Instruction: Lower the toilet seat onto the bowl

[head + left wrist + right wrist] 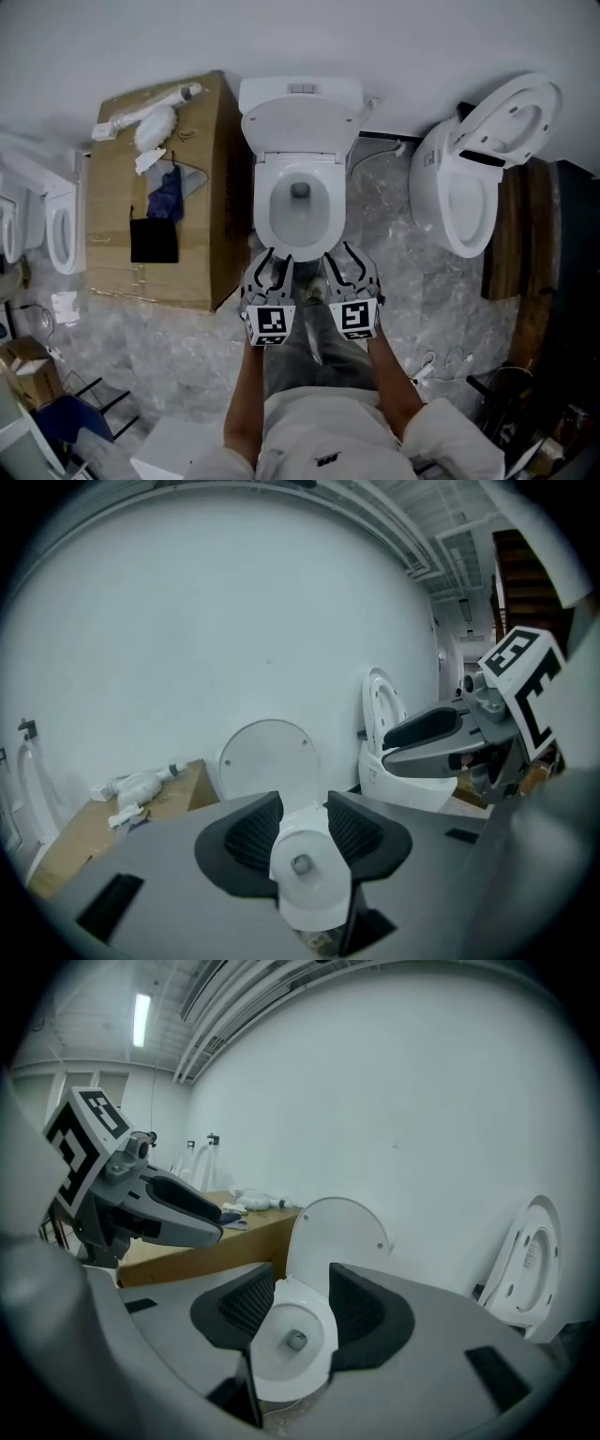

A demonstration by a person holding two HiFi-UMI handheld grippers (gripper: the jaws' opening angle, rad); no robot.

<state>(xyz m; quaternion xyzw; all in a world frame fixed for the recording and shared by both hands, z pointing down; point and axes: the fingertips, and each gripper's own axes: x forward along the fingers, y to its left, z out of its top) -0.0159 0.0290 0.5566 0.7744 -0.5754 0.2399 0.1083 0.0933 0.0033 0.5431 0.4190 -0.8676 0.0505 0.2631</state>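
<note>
Nearest in the head view are the person's forearms and pale trousers, with the left gripper (277,261) and right gripper (339,258) held side by side just short of the front of the bowl (265,208). Neither touches the bowl. Each gripper's own view shows its ribbed black pads part-way apart with nothing between them, only the distant bowl showing through the gap. The toilet's long axis runs straight away from the person, with its front end toward them. Behind the bowl the seat (300,120) is raised and leans back on the tank (300,92). Its long axis stands upright and its underside faces the person. Whether a separate ring lies on the rim I cannot tell. Left of the toilet, touching its side, is a box (202,244) with a black square (154,241), a blue cloth (167,197) and a white bundle (155,124) on top. A second toilet (448,202) sits well to the right, its lid open. Only the head view shows the mottled floor (422,300) and the top of the box. Only the gripper views show the seat's face with its two small studs, the bare white wall, and each other's marker cube. The right gripper view alone shows a ceiling lamp (142,1007). The left alone shows brown stairs (527,574).
</note>
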